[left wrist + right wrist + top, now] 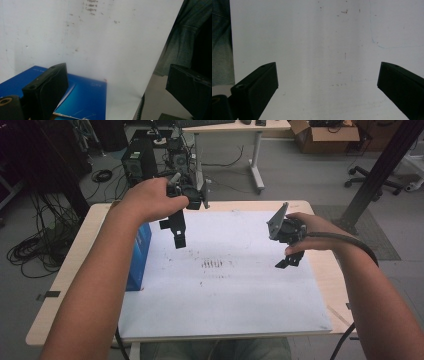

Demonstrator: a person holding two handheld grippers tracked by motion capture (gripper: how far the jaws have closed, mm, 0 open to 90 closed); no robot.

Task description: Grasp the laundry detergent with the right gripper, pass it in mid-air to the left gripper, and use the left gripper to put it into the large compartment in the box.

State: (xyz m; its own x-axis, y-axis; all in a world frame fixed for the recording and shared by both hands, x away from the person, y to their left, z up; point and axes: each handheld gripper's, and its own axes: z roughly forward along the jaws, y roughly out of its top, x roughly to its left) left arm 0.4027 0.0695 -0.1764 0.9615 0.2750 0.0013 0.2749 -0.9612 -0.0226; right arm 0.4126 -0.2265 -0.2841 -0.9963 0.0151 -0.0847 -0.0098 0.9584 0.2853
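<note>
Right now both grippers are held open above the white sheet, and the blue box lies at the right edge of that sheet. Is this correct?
Not quite. The blue box lies at the left edge of the white sheet, under the person's left forearm, as the high view shows. The rest holds: the left gripper and the right gripper are both open above the sheet.

The left tongs (pixel 179 234) are held raised at the upper left of the frame, jaws pointed down and spread wide. The right tongs (pixel 289 261) are held at centre right, lower, jaws likewise parted, nothing gripped.
</note>
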